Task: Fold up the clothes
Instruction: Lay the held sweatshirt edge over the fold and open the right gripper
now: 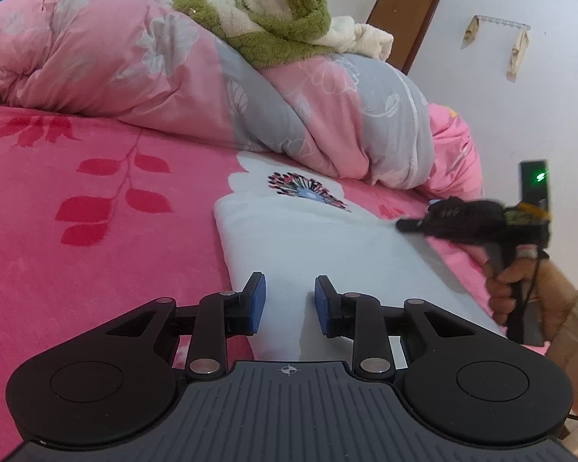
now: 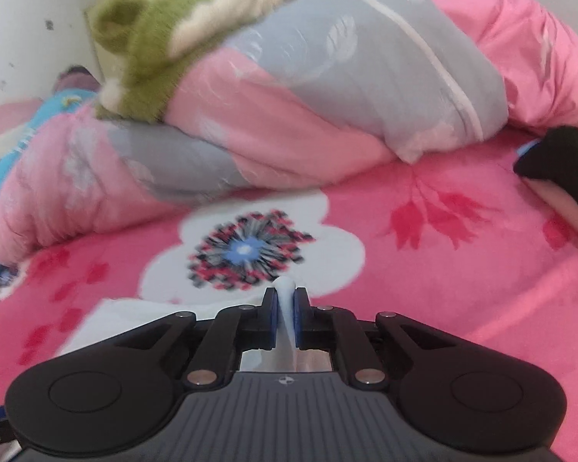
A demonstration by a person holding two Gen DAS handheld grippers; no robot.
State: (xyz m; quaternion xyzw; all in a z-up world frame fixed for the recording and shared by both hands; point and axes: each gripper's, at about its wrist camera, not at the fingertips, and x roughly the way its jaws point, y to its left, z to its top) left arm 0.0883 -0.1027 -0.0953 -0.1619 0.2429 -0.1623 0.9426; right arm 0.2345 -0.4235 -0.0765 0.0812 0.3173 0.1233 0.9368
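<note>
Bed [image 1: 96, 200]: a pink blanket with red leaf prints and one big white flower covers it and carries everything else.
Quilt [image 1: 142, 73]: a bulky pink and grey roll lies along the far side of the bed, with a green and cream fleece [image 1: 289, 19] heaped on top.
Garment [image 1: 327, 254]: a pale, thin piece of clothing lies flat on the blanket at centre right, near the left tool, its far edge just short of the quilt; it partly overlaps the printed flower.
Handling: by its looks light, soft and limp; it should drape and slide rather than hold a shape, and a lifted corner is likely to drag the rest with it.
Where to hold: edges and corners look best, since the flat middle offers nothing to pinch.
Left tool [image 1: 290, 302]: its blue pads stand apart over the near part of the garment, with cloth beneath the gap but nothing pressed between them.
Right tool [image 2: 285, 317]: pressed together on a thin upright fold of the pale cloth, which pokes up between the pads; seen from the left camera it sits at the garment's right edge, held in a hand [image 1: 520, 288].
Risk: judged from the small pinch, the fabric could slip free if tugged sharply.
</note>
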